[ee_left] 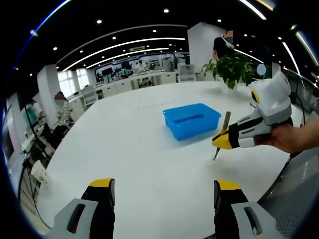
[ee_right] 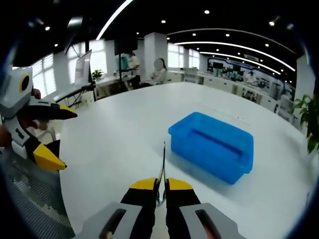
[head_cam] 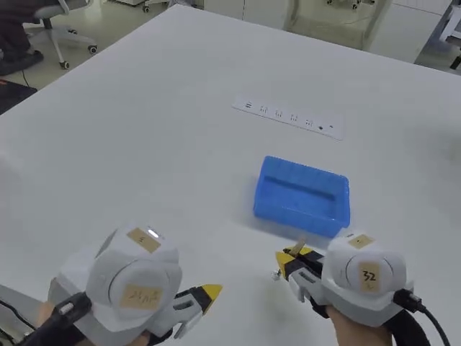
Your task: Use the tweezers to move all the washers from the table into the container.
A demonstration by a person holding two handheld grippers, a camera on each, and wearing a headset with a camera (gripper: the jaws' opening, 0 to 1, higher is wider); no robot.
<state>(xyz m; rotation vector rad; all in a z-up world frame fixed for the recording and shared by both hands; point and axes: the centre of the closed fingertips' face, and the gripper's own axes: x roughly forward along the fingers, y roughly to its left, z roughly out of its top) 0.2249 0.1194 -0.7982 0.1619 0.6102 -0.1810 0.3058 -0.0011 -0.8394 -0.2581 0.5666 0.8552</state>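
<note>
A blue rectangular container (head_cam: 302, 196) sits on the white table (head_cam: 144, 158), its inside looking bare. Just in front of it, my right gripper (head_cam: 290, 261) is shut on thin metal tweezers (ee_right: 163, 159), whose tip (head_cam: 276, 274) points down at the tabletop. In the left gripper view the tweezers (ee_left: 221, 139) slant down from the right gripper (ee_left: 227, 140), and the tip touches or nearly touches the table. My left gripper (head_cam: 202, 303) stands open at the near left, with nothing between its jaws (ee_left: 164, 191). No washer is clear enough to make out.
A flat white power strip (head_cam: 288, 115) lies on the table beyond the container (ee_right: 214, 147). The table's near edge runs close under both grippers. The left gripper (ee_right: 45, 134) appears at the left in the right gripper view. Desks, chairs, a plant (ee_left: 232, 67) and people lie beyond.
</note>
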